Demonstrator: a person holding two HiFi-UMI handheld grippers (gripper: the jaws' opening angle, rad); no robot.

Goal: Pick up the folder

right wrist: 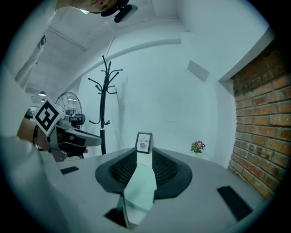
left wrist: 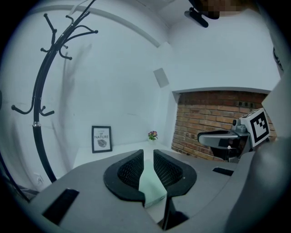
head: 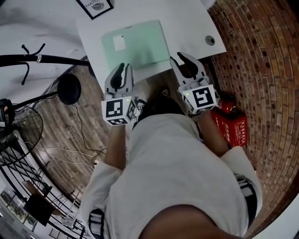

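Left gripper (head: 125, 69): jaws a narrow gap apart, nothing clamped. Its own view shows the pale green folder (head: 135, 44) through the gap, lying flat beneath and ahead; no pad presses on it. Right gripper (head: 180, 57): jaws somewhat wider apart, also bare, and the same green sheet shows through its gap.

Folder position: flat on the white table (head: 191, 28), its near long edge just inside the table's near edge. The long axis runs across the person, roughly parallel to that edge and slightly skewed.

Key relation: the folder lies straight ahead of both grippers, a little below them. The left gripper's tips sit over the near long edge. The right gripper's tips sit at the near right corner, angled in toward the picture frame (head: 95, 7). The left looks marginally better placed.

Judgement: side-by-side jaws cannot pinch a flat sheet. A roll of the wrist, or sliding the folder out past the table edge, seems needed.

Room: open tabletop beyond and to the right. A cable grommet (head: 210, 40) lies well apart, and the brick wall (head: 261, 56) closes the right side.
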